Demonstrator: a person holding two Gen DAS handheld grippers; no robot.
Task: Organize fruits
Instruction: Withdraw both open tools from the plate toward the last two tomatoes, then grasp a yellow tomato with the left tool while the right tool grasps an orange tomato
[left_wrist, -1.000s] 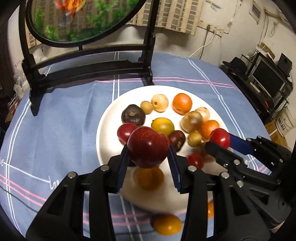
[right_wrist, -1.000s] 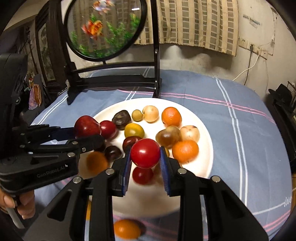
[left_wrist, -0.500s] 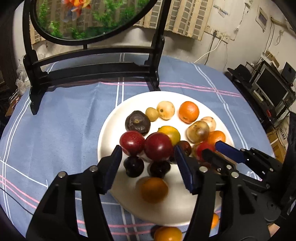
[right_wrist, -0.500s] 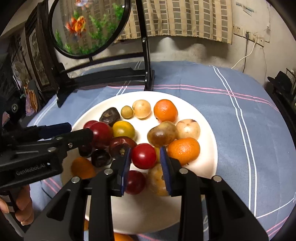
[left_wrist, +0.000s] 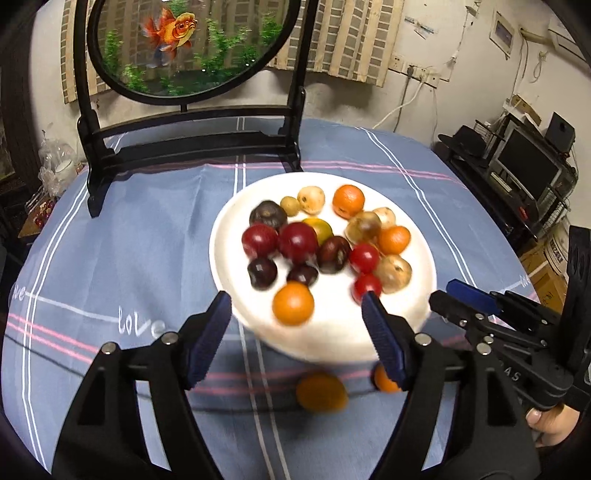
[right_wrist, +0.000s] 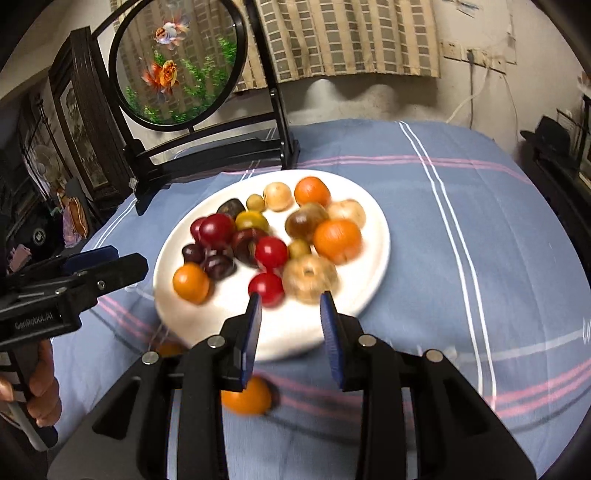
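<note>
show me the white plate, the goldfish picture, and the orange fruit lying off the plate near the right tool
white plate (right_wrist: 373, 236): right wrist view, bare right rim.
goldfish picture (left_wrist: 173, 29): left wrist view, the goldfish's body.
orange fruit (right_wrist: 247, 398): right wrist view, its visible middle.

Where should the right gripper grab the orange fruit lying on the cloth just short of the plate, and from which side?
Across its widest middle, from above. The orange fruit is round, so the pads only seat at the equator. It lies on the tablecloth just off the white plate, under the open right gripper. Probably close the pads along the plate's edge, so neither one meets the rim.
</note>
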